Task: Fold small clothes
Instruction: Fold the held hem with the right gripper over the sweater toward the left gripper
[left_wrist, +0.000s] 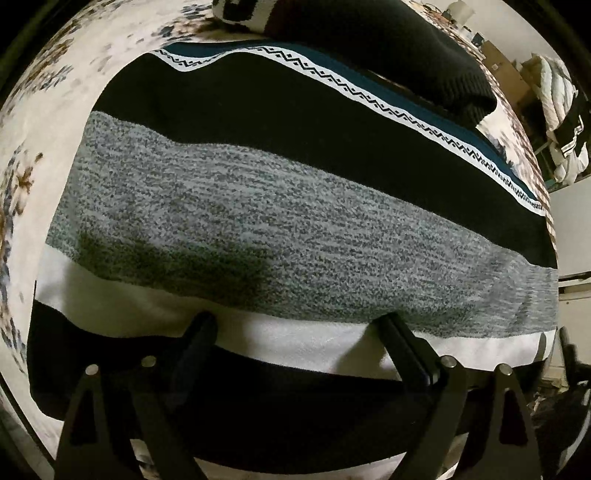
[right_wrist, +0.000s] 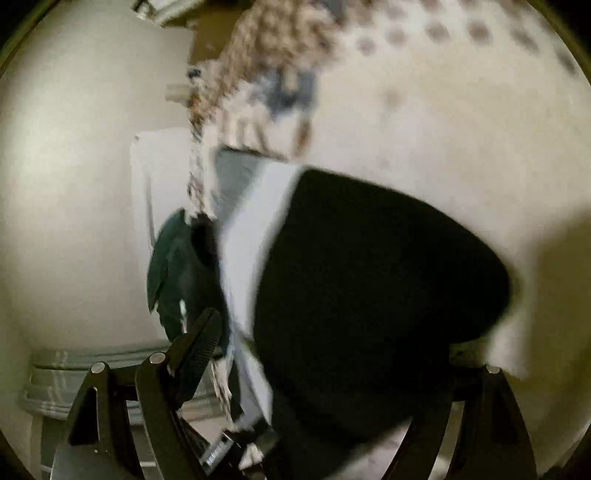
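Note:
A striped sweater lies flat on a floral bedspread, with black, marled grey, white and black bands and a teal zigzag trim along its far edge. My left gripper points down over the white band, its jaws wide apart and holding nothing. The right wrist view is blurred. There the sweater's black end and white band fill the space in front of my right gripper. Its left finger shows bare and apart from the cloth; the black cloth hides the right finger.
A dark ribbed knit garment and a black-and-white patterned piece lie beyond the sweater. A white bundle and boxes stand past the bed's right edge. Left of the bed's edge hangs teal fabric before a pale wall with a baseboard.

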